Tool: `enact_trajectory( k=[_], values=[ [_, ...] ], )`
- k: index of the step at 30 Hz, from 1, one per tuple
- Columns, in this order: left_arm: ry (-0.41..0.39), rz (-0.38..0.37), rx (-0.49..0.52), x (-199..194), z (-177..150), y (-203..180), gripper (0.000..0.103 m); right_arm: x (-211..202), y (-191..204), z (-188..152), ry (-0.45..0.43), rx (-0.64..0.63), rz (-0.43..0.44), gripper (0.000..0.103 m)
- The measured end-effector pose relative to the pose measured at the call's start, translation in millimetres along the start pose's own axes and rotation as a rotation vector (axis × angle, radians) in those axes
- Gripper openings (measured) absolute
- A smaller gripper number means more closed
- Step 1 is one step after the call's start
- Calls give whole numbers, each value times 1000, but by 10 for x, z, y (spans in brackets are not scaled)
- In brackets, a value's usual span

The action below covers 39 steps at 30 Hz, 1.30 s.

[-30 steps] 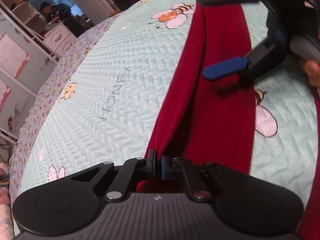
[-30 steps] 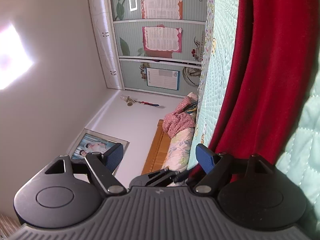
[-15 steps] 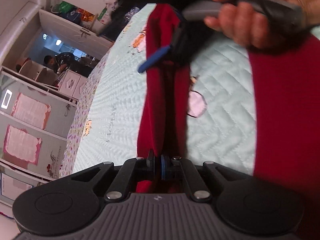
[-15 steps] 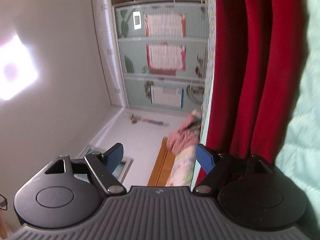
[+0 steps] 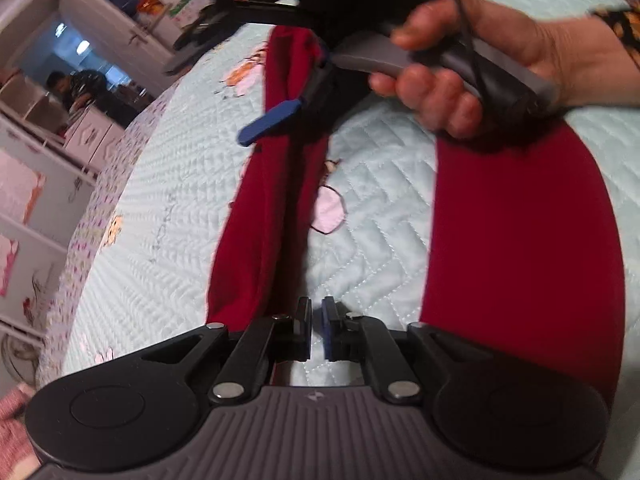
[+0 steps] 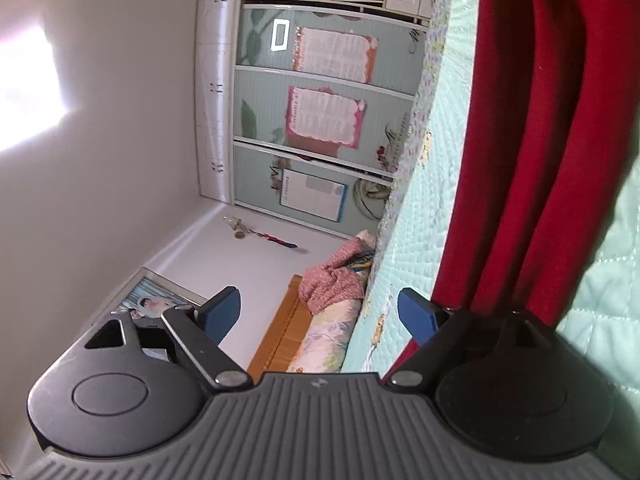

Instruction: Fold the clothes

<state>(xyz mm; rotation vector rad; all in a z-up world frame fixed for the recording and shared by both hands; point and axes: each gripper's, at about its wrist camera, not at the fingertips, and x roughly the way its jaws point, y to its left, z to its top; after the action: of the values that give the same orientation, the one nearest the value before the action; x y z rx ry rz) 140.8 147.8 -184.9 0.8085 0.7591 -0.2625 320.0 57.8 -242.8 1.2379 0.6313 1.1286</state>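
A dark red garment lies on a pale green quilted bedspread. One part is a long narrow folded strip; a wide flat part lies to its right. My left gripper sits low over the quilt between these parts, just right of the strip's near end. Its jaws are opening, a narrow gap shows, and nothing is in it. A hand holds my right gripper at the strip's far end, one blue pad over the cloth. My right gripper is opening wide and grips nothing, beside the red garment.
The bed's edge runs along a wardrobe with posters. A pink cloth lies on a wooden headboard. A person sits far off in a doorway beyond white shelves.
My left gripper has let go of the red strip's near end, parted its jaws slightly and shifted right onto bare quilt. The right gripper's jaws stand a little wider.
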Motion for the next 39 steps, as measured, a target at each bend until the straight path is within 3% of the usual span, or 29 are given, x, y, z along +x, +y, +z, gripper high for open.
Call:
enact_trajectory(
  k=[5, 6, 8, 16, 18, 19, 20, 22, 25, 34, 39],
  values=[
    [-66, 71, -131, -231, -28, 337, 13, -21, -30, -11, 9, 5, 2, 86],
    [-66, 88, -138, -227, -29, 399, 22, -24, -34, -12, 10, 5, 1, 86],
    [-40, 105, -121, -118, -15, 504, 27, -29, -40, -15, 12, 6, 0, 86],
    [22, -32, -110, 297, 147, 706, 34, -84, -76, -37, 21, 7, -5, 86],
    [23, -60, -120, 339, 155, 738, 28, -111, -85, -46, 23, 5, -7, 86],
    [19, -94, -128, 341, 162, 759, 18, -124, -90, -51, 24, 4, -7, 86],
    [12, -135, -133, 319, 163, 776, 0, -139, -96, -55, 24, 4, -8, 86],
    [4, -182, -113, 270, 185, 728, 1, -170, -109, -61, 24, 6, -8, 86],
    [6, -179, -61, 256, 176, 606, 1, -198, -119, -68, 24, 7, -8, 86],
    [29, -60, 45, 293, 169, 434, 1, -179, -89, -72, 22, 8, -7, 86],
    [19, -21, 16, 222, 214, 496, 5, -182, -87, -69, 18, 18, 2, 86]
  ],
)
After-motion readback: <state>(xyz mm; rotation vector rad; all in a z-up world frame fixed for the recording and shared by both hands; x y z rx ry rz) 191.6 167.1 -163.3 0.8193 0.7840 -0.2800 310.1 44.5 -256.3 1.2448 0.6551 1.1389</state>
